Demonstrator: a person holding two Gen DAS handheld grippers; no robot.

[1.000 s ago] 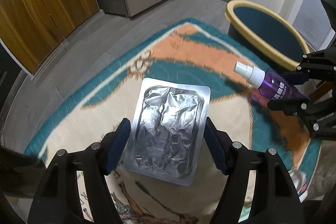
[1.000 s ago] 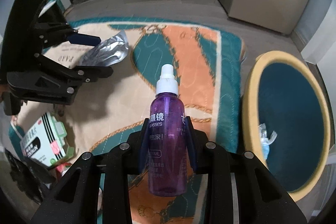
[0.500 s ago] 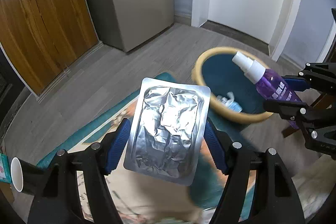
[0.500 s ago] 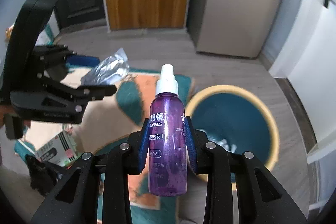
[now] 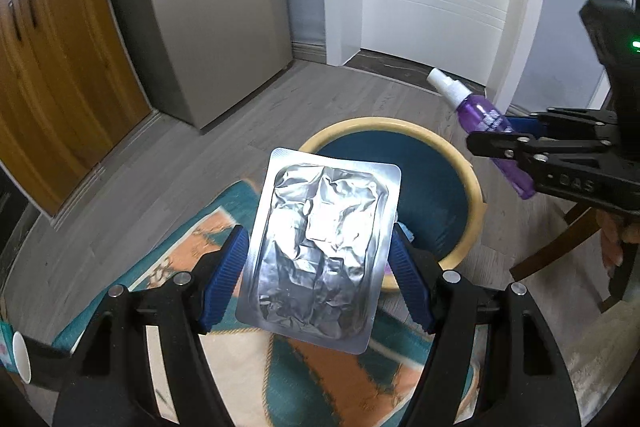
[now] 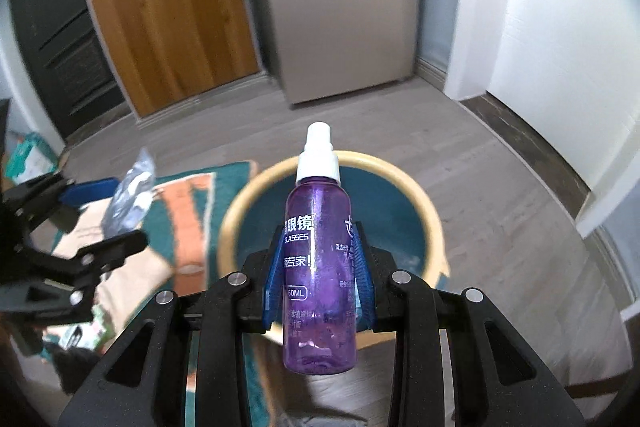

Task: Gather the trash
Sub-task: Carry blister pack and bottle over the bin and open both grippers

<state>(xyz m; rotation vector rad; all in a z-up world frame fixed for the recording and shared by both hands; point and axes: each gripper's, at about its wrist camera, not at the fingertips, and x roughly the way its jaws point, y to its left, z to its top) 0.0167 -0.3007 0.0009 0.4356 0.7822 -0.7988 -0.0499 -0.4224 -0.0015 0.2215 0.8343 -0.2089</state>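
Both claws are loaded and carried toward the bin, so the step in hand is the delivery of two pieces of trash. The left claw (image 5: 318,277) is clamped by its blue pads on the long edges of a foil blister pack (image 5: 320,247), which stands up between them, its top edge overlapping the near rim of the bin in the left wrist view. The right claw (image 6: 318,281) grips a purple spray bottle (image 6: 319,259) round its body, white nozzle pointing away, with the bin's mouth directly behind it.

The bin (image 5: 474,187), round with a yellow rim and dark teal inside, stands on the wooden floor at the far edge of the patterned rug (image 5: 328,379). Something pale lies at its bottom, too hidden to name.

Next, as I judge it, each claw should be brought over the opening, clear of the rim, and then spread to drop its load. The flat pack may catch the rim or flutter aside if released short; the bottle should fall straight.
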